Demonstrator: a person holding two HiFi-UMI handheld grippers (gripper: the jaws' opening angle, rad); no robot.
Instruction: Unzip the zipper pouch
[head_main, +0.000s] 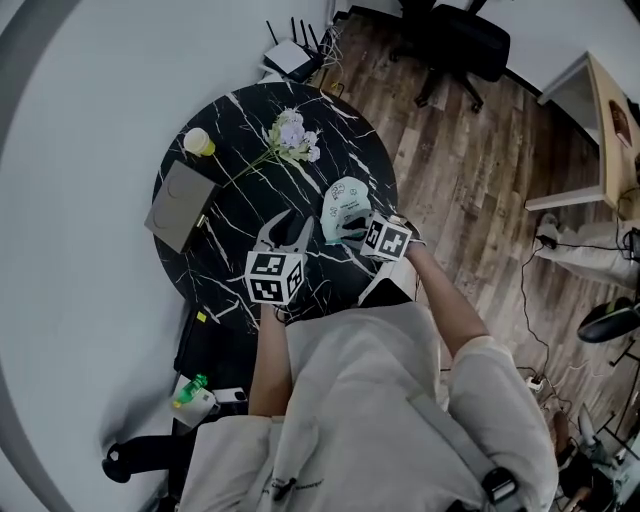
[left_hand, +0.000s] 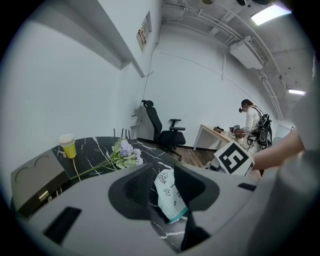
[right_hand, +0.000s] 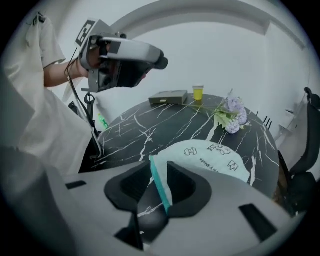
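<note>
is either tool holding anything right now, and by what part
Nothing is gripped yet. The right tool has the teal zipper edge of the pouch between its jaws, but they stand apart. The left tool is open and holds nothing.

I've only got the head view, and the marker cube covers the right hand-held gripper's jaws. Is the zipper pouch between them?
Observer: Yes. The right gripper view shows the zipper pouch with its teal zipper edge standing between the jaws of the right hand-held gripper. The jaws are apart, not clamped.
Operator: What does the left one see?
Observer: The left gripper view shows the left hand-held gripper with its jaws open. The pouch is framed in their gap, and neither pad is on it.
Operator: Anyone else nearby?
Observer: The left gripper view shows a person standing at a desk across the room.
</note>
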